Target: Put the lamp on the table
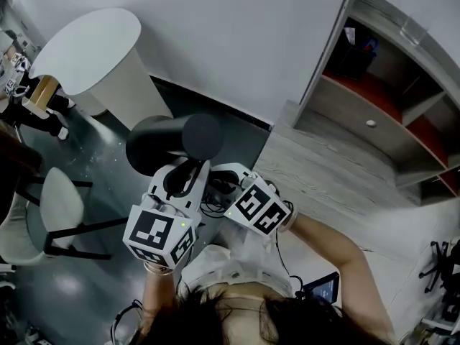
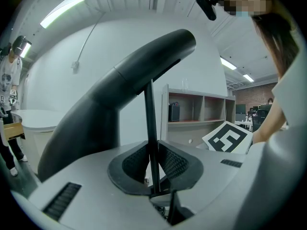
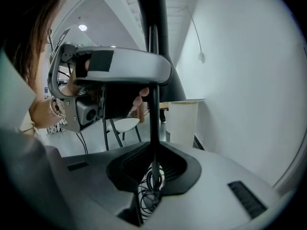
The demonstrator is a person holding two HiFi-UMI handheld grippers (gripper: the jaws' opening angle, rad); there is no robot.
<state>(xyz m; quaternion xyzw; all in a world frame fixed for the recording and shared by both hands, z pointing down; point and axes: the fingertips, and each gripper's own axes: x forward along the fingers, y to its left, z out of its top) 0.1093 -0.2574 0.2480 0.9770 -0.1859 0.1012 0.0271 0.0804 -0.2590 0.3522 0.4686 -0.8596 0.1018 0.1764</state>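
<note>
Now the lamp (image 1: 172,144) head lies crosswise, tilted, its stem upright.

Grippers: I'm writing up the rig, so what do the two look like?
The left gripper and right gripper are pale grey moulded shells; their tongs carry black ribbed pads. Each bears a white cube with black square markers. Black cables coil under the right one.

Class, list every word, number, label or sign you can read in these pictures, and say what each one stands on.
No text here can be read.
Left cube, right cube: black-and-white square markers only, no letters.
Screen near the person: too small to read.
Bystander's shirt: print too blurred to read.
Lamp: no print shows.
</note>
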